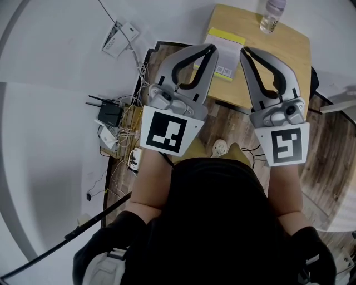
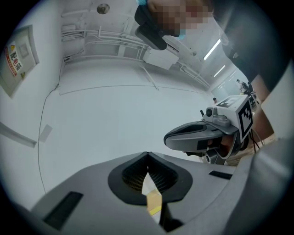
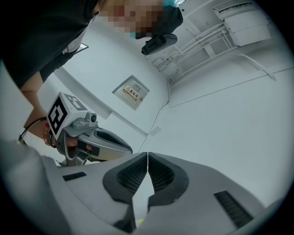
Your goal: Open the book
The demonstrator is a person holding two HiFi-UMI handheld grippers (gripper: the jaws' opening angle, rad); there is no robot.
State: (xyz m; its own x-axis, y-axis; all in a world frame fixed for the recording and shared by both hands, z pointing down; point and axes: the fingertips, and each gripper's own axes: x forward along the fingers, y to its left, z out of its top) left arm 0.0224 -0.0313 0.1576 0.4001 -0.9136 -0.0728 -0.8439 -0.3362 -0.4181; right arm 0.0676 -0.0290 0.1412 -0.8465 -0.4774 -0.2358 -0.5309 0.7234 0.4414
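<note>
A closed book (image 1: 225,42) with a white cover and a yellow band lies on the near left part of a small wooden table (image 1: 289,61). I hold both grippers up side by side in front of me, above the table's near edge. My left gripper (image 1: 213,49) is shut, with nothing in it, and its tips hang over the book's left part. My right gripper (image 1: 245,51), also shut on nothing, has its tips just right of the book. In the left gripper view the jaws (image 2: 147,155) meet, and the right gripper (image 2: 206,135) shows beside them. The right gripper view shows its jaws (image 3: 147,154) closed too.
A clear water bottle (image 1: 272,14) stands at the table's far edge. On the wood floor to the left lie a black router (image 1: 111,114), tangled cables and a power strip (image 1: 133,158). A shoe (image 1: 220,147) shows under me. White walls surround the spot.
</note>
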